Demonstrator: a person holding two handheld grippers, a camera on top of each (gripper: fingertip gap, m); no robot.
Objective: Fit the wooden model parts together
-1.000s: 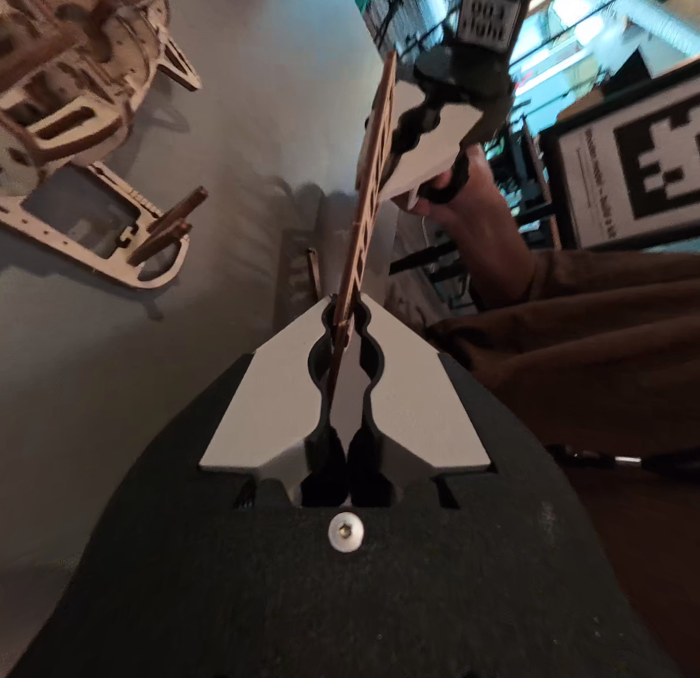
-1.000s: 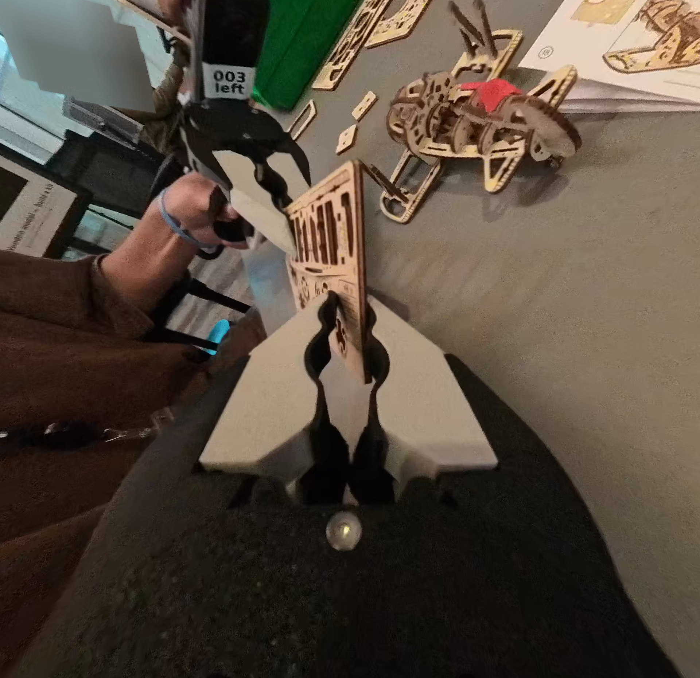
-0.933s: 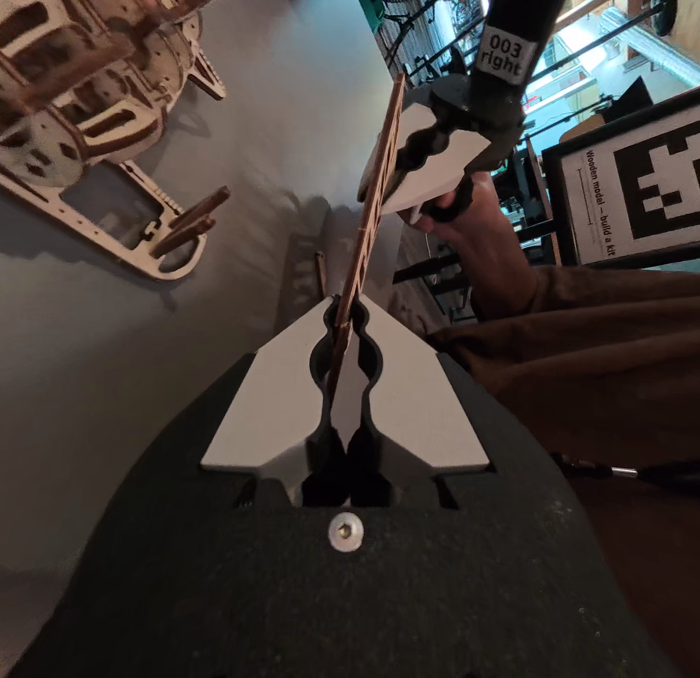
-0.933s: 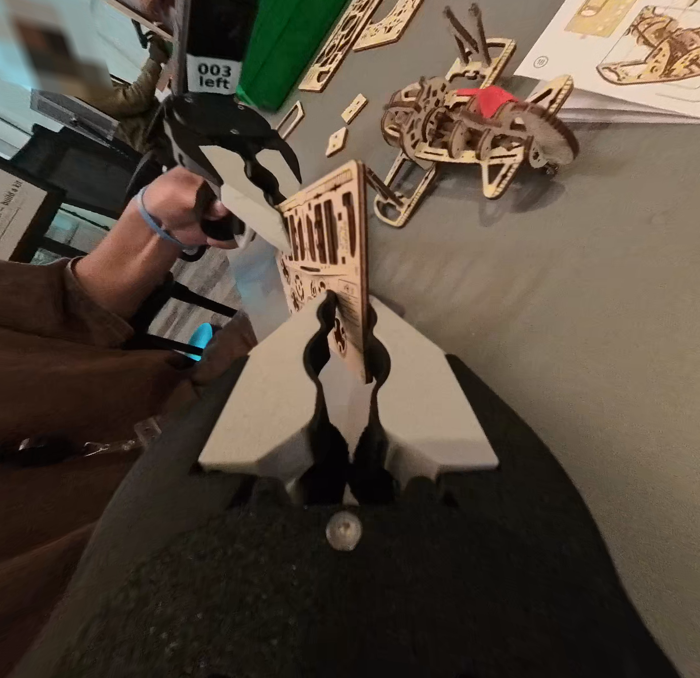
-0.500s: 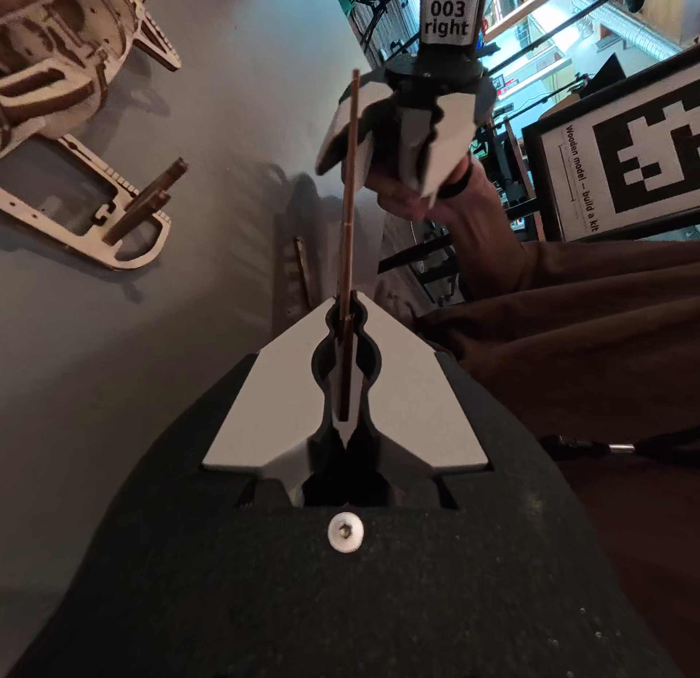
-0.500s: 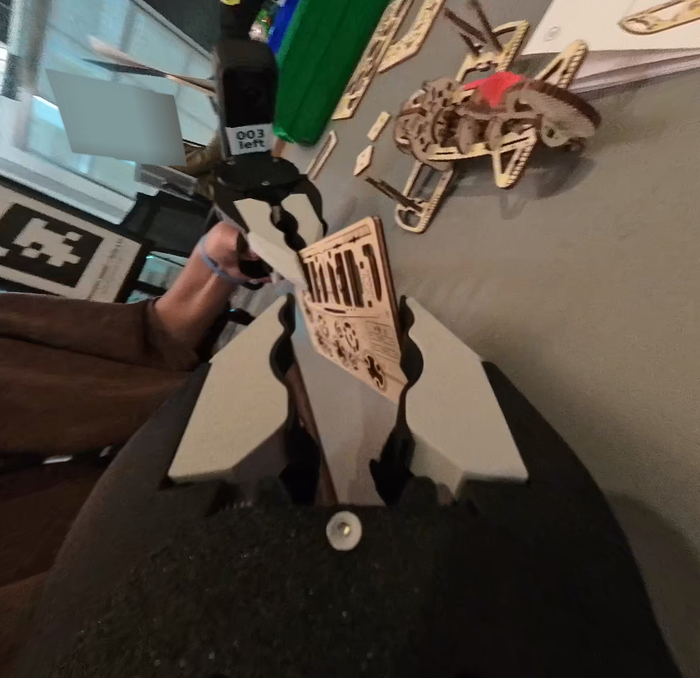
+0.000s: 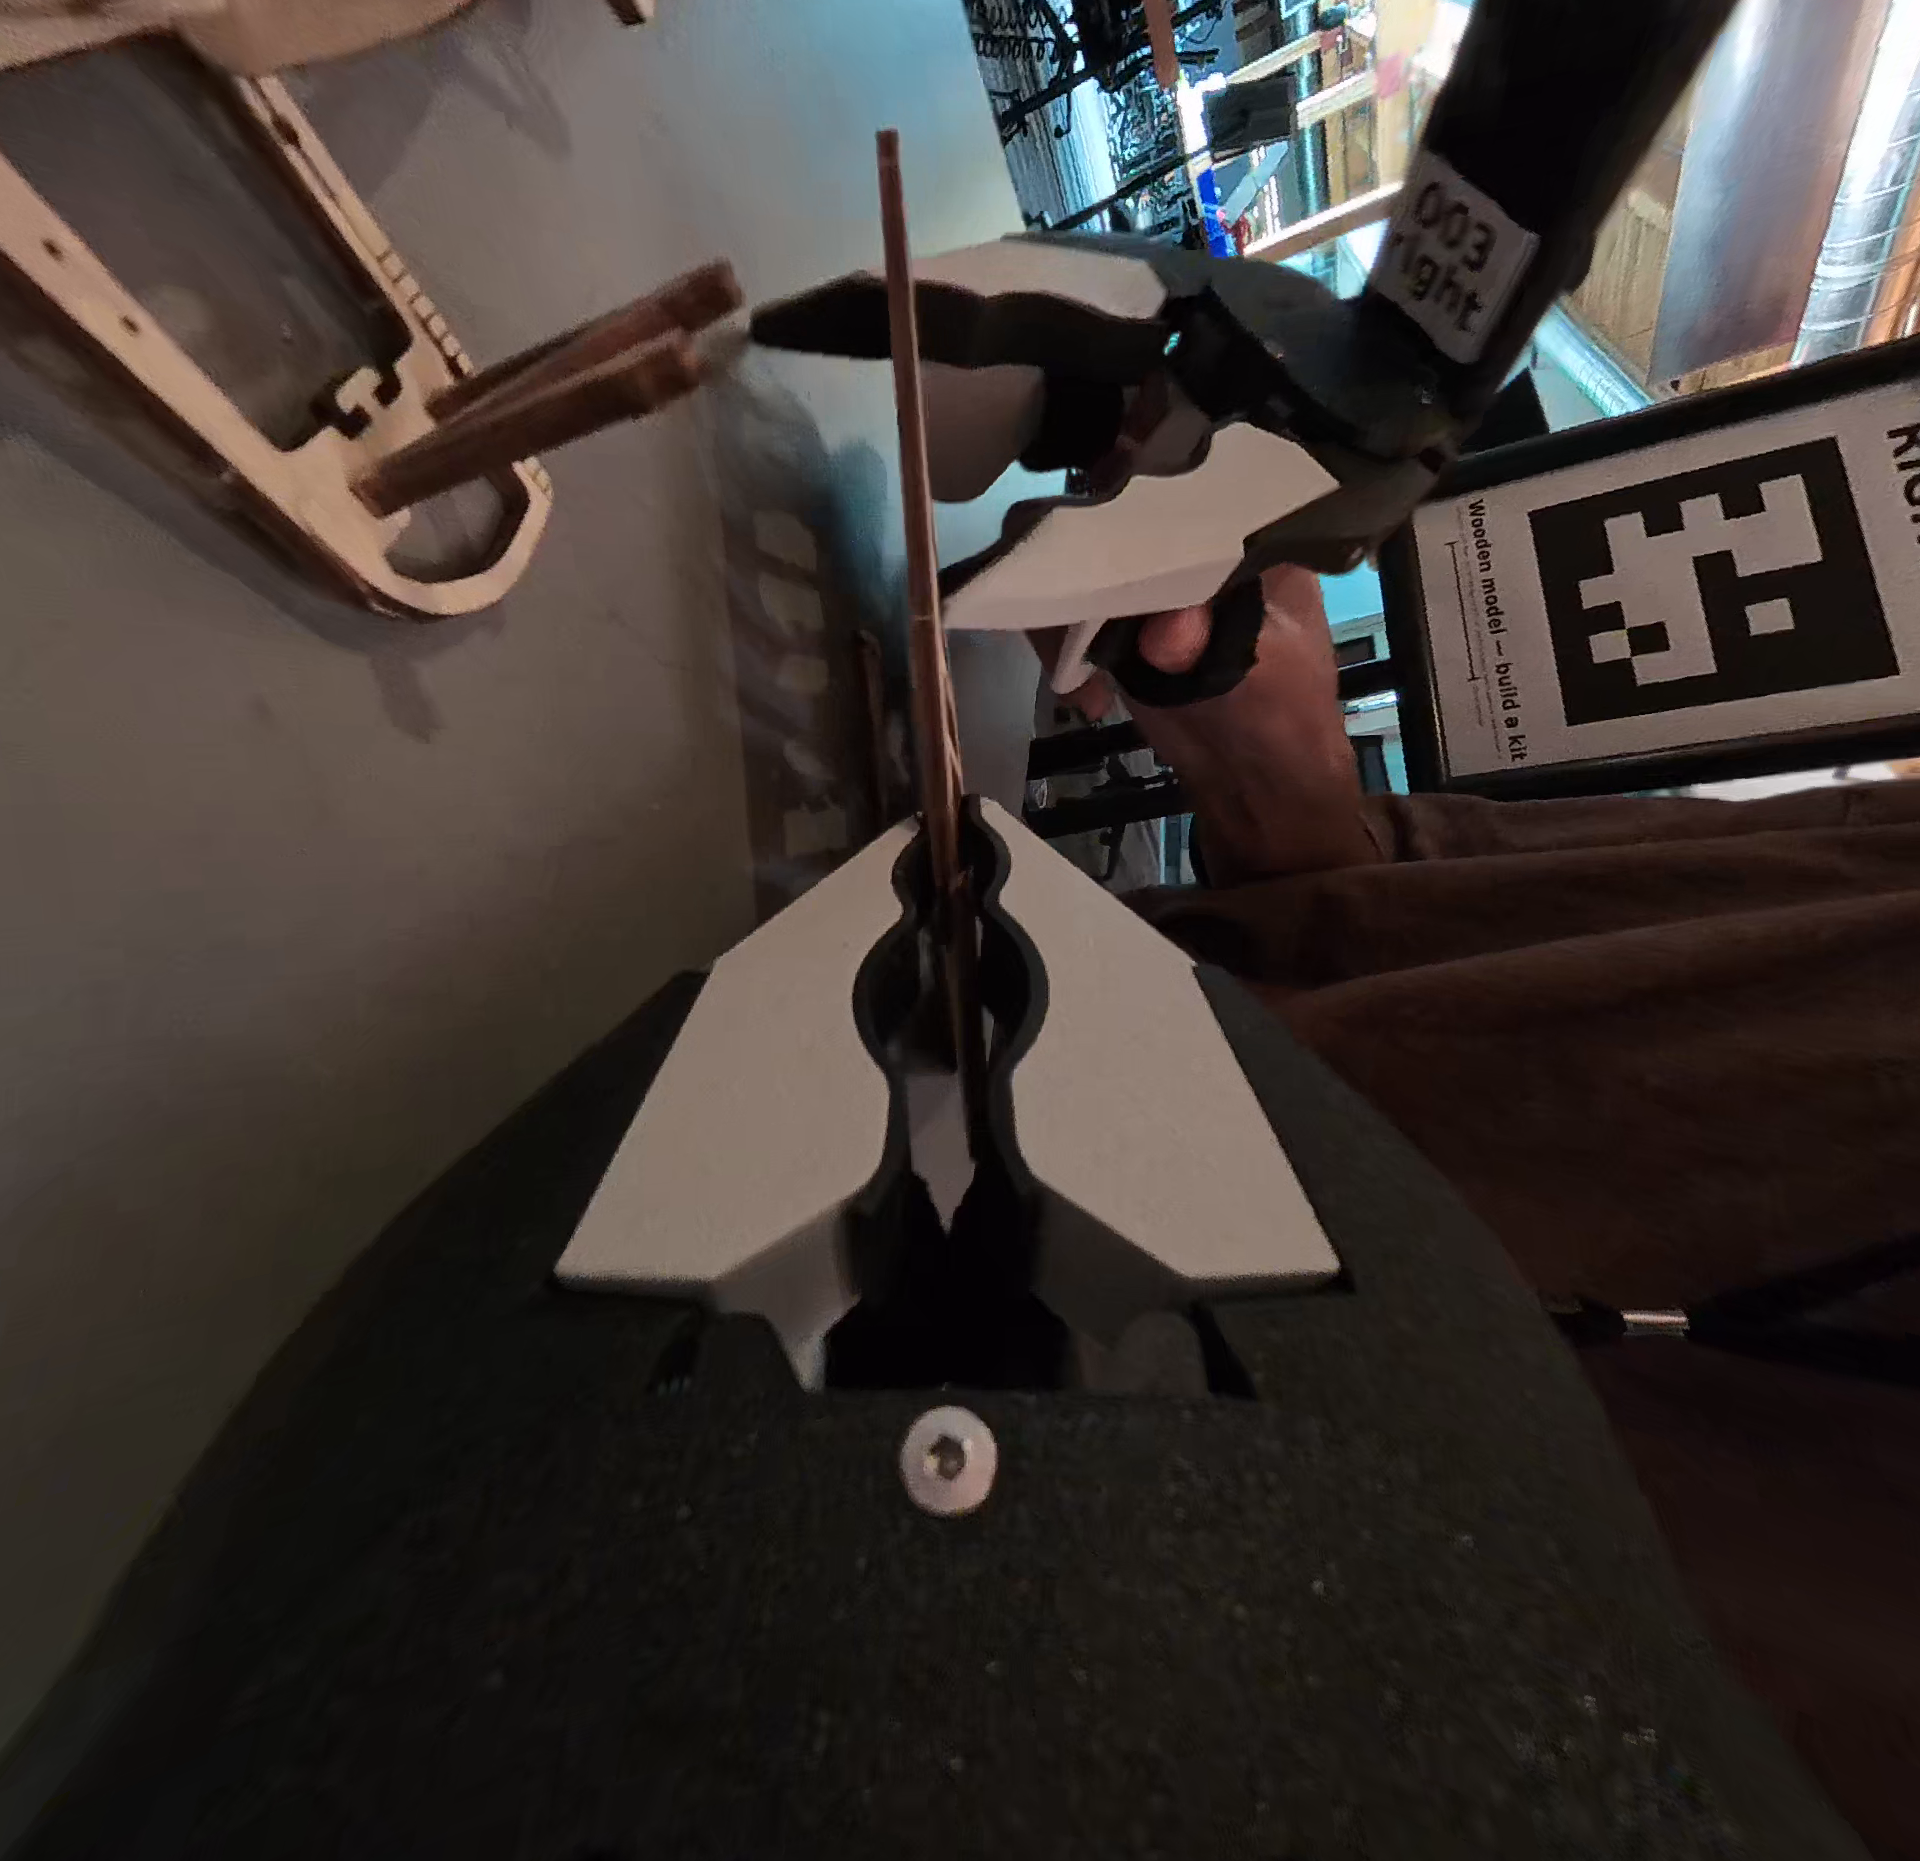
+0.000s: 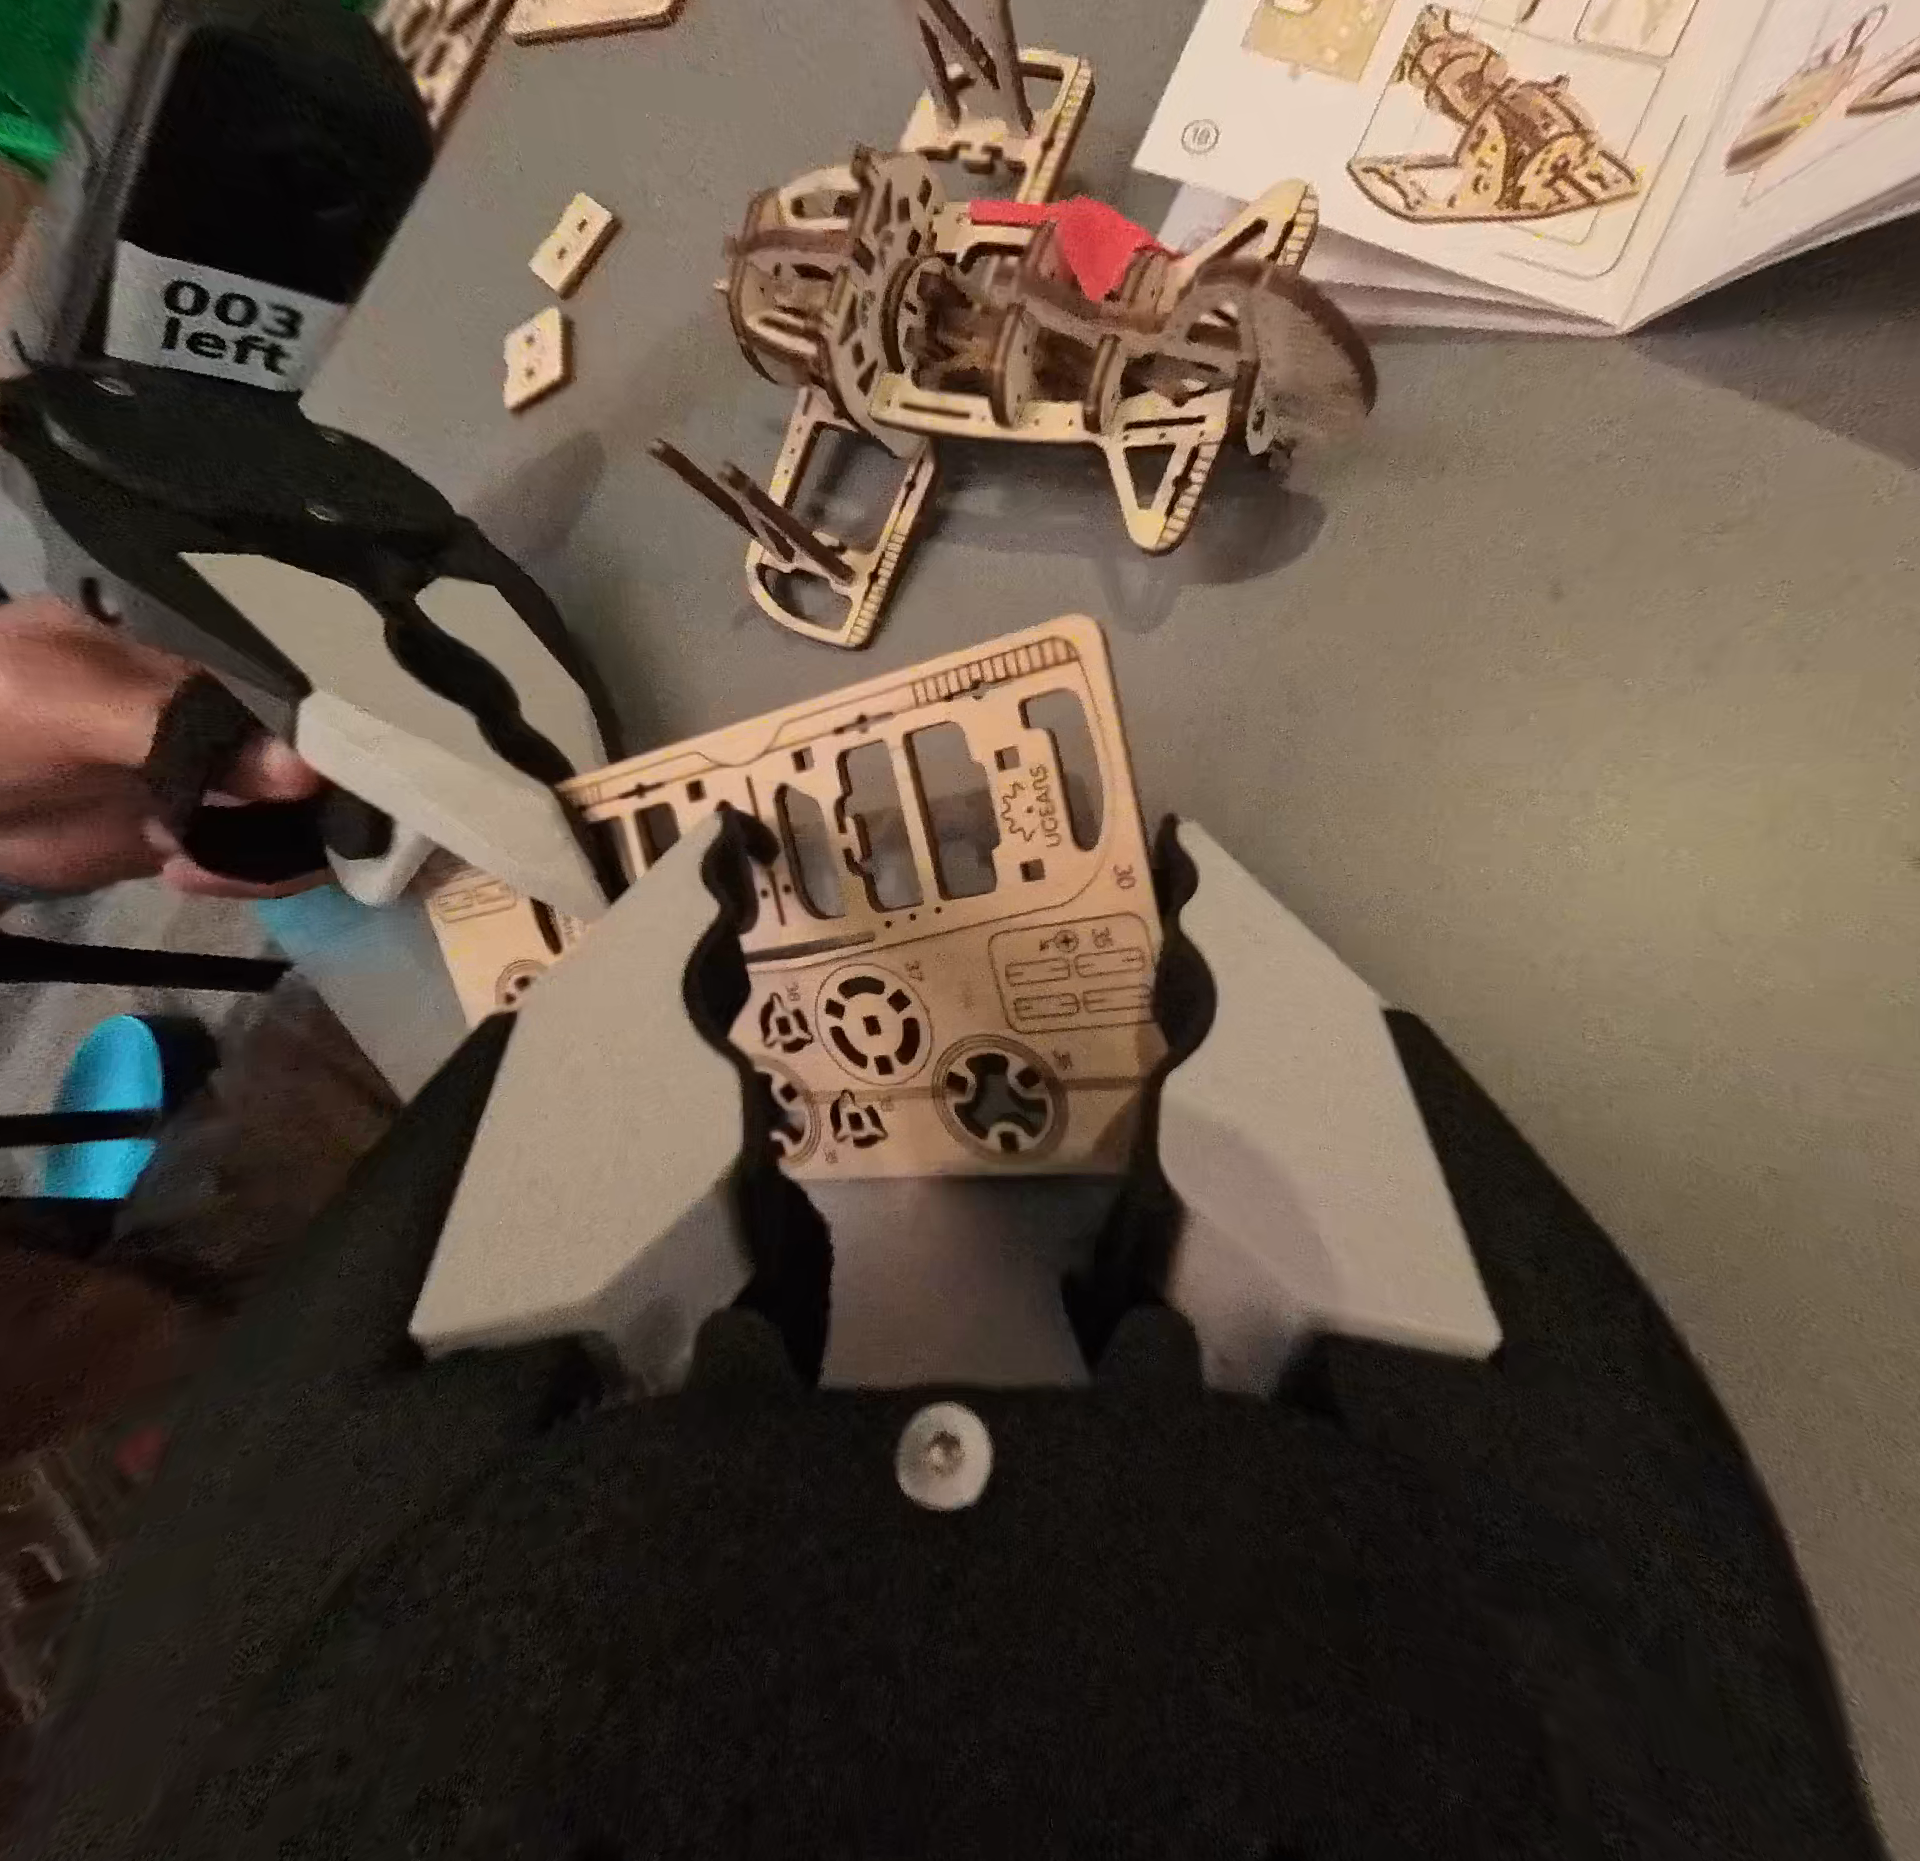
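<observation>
In the left wrist view the left gripper (image 7: 943,855) stays clamped on the edge-on wooden parts sheet (image 7: 912,523), held off the grey table (image 7: 312,876). In the right wrist view the right gripper (image 8: 951,855) has let go: its jaws now gape wide around the sheet (image 8: 894,918), near the half-built wooden model (image 8: 997,325) mid-table, so I judge it is freed to press out a part.

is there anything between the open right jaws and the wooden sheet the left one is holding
Nothing visible. The wooden parts sheet lies straight ahead of the right gripper, its open jaws framing it, while the left gripper clamps the sheet's left edge. The half-built wooden model sits farther back.
</observation>
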